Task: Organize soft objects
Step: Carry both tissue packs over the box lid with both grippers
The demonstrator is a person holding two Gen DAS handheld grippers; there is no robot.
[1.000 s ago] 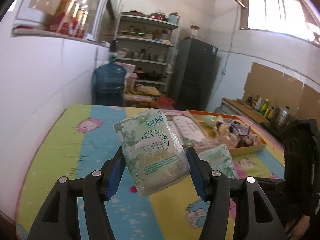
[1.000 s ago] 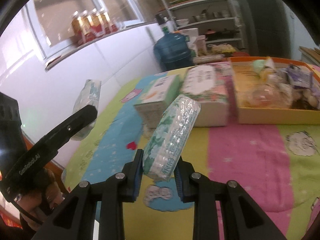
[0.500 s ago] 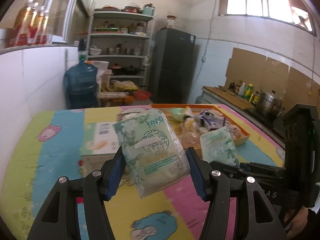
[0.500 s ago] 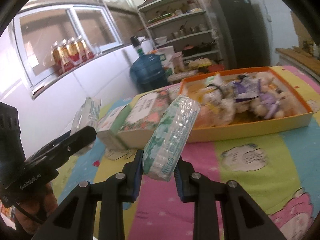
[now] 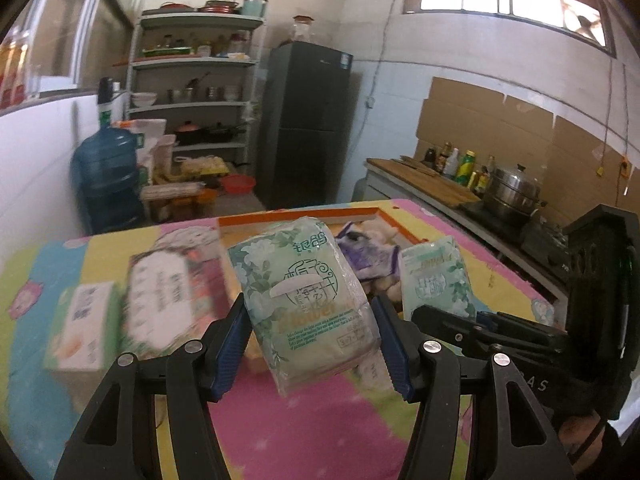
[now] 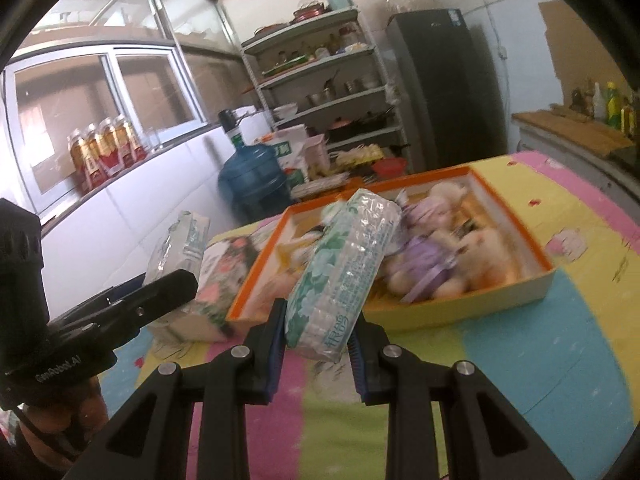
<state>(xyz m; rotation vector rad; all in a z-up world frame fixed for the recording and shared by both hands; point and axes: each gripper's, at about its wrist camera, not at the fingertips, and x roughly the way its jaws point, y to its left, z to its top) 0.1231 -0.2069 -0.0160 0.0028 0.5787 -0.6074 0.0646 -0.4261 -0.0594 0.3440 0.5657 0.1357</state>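
My left gripper [image 5: 312, 340] is shut on a green-and-white tissue pack [image 5: 304, 308], gripped across its broad sides and held above the table. My right gripper [image 6: 318, 344] is shut on a second tissue pack [image 6: 344, 272], gripped across its thin sides and tilted up to the right. Each view also catches the other tool: the right gripper's tissue pack [image 5: 436, 280] shows at the right of the left wrist view, and the left gripper's tissue pack [image 6: 180, 244] at the left of the right wrist view. An orange-rimmed box [image 6: 516, 300] holding plush toys [image 6: 424, 256] lies on the table just beyond both packs.
Two tissue boxes, a floral one [image 5: 172, 296] and a green-and-white one [image 5: 84, 320], stand left of the orange box on the striped tablecloth [image 6: 580, 344]. Behind the table are a blue water jug [image 5: 106, 176], a shelf unit [image 5: 192, 92], a dark fridge [image 5: 308, 120] and a counter with a pot [image 5: 512, 192].
Both grippers have swept rightward across the table with their packs still held. The orange box of plush toys now lies straight ahead of them, and the tissue boxes have slid to the left.
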